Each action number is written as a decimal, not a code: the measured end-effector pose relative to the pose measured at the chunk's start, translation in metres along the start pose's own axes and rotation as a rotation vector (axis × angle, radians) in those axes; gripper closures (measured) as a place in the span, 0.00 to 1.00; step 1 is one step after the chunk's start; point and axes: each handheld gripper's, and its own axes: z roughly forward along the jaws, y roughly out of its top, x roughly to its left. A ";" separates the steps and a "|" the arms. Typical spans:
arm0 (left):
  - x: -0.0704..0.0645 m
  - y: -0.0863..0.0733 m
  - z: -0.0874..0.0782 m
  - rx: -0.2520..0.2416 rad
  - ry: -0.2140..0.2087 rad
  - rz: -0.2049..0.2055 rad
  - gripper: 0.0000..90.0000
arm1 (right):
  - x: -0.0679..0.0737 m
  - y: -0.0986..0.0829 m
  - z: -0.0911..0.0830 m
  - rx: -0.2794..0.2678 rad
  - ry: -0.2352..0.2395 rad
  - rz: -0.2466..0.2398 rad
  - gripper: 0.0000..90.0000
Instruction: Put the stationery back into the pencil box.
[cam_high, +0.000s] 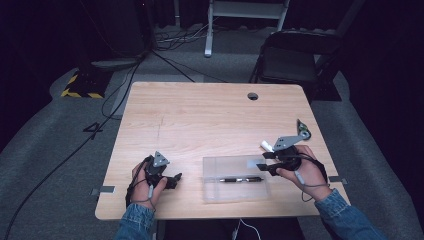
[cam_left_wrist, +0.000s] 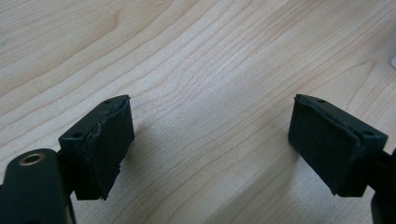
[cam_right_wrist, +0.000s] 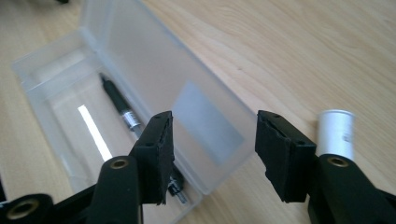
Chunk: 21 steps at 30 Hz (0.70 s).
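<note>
A clear, frosted plastic pencil case (cam_high: 235, 179) lies open on the light wooden surface (cam_high: 210, 120), at about five o'clock from the surface's middle, close to the person's edge. Its lid is folded back flat toward twelve o'clock, and a black pen with a silver band (cam_high: 242, 179) lies lengthwise in the tray, pointing from nine to three o'clock.

The right hand-held gripper (cam_high: 274, 161) hovers at the case's three o'clock end, by the lid's far corner. Its jaws stand apart with nothing between them. Judging by that placing, it is lined up to take the lid's edge and swing it shut over the pen, or else to reach in for the pen; the pictures do not settle which. A small white cylinder (cam_high: 266, 145) lies on the surface just beyond this gripper, at about eleven o'clock from it.

The left hand-held gripper (cam_high: 170, 180) rests low on the surface at nine o'clock from the case, apart from it, jaws spread wide and empty. It seems parked there, ready to steady the case if needed.

The right gripper view adds what the high view blurs: the lid carries a pale rectangular label (cam_right_wrist: 208, 122), and the white cylinder (cam_right_wrist: 335, 133) stands out as a tube with a rim. The left gripper view gives bare wood grain between its pads (cam_left_wrist: 108, 149), confirming it holds nothing.
</note>
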 end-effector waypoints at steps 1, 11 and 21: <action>0.000 0.000 0.000 0.001 0.000 -0.002 0.16 | -0.004 0.000 -0.001 -0.005 -0.010 0.008 0.51; -0.001 -0.001 0.000 -0.004 0.006 -0.007 0.16 | -0.040 -0.004 -0.016 -0.041 -0.083 0.110 0.50; -0.001 -0.001 0.000 -0.005 0.005 -0.006 0.16 | -0.078 -0.012 -0.023 -0.063 -0.171 0.214 0.45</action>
